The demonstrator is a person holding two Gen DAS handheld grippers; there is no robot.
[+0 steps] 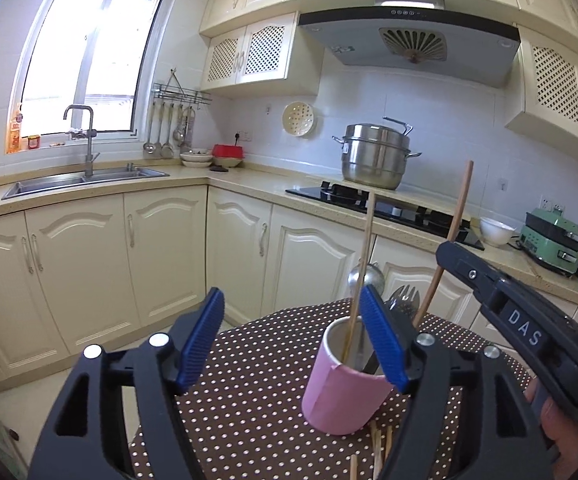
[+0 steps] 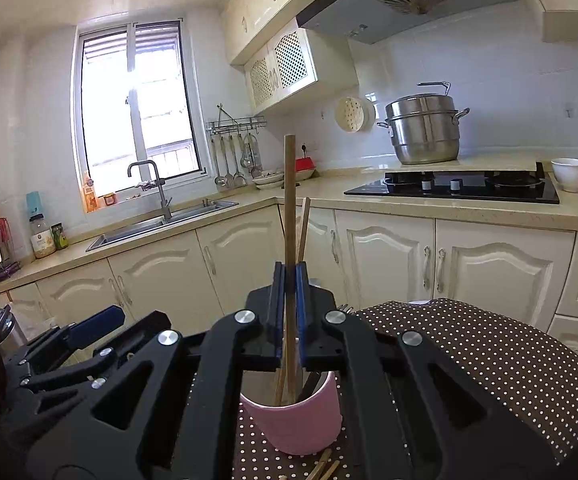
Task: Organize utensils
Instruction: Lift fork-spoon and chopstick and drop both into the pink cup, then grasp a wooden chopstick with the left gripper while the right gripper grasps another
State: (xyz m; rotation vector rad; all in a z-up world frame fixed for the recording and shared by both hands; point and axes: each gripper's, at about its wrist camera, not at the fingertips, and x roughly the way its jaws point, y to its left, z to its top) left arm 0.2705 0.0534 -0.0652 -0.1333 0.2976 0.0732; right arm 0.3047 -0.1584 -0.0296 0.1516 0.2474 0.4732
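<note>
Chopsticks stood in a pink cup (image 1: 345, 384) on the dotted cloth (image 1: 257, 360). One chopstick (image 1: 363, 264) leaned in the cup, free of any grip, and a second chopstick (image 2: 289, 216) was clamped upright between the closed pads of the right gripper (image 2: 287, 280), its lower end reaching down into the cup.

The left view showed what the right one hid: a spoon (image 1: 363, 276) and a fork (image 1: 405, 296) rising behind the cup's far rim, and the right gripper coming in from the right edge, tilted, with the held stick slanting up through it. A hand (image 1: 549, 412) showed under that tool. More sticks (image 1: 377, 448) lay on the cloth at the cup's near base. The right view showed the cup from closer above, with both chopsticks inside it, and the left gripper's blue pad (image 2: 97, 326) low at the left.

The left gripper (image 1: 293, 344) stood wide open, pointing slightly down; its right pad overlapped the cup's rim in the view and its left pad was well apart from the cup, with nothing pressed between them. The right gripper pointed nearly level over the cup.
</note>
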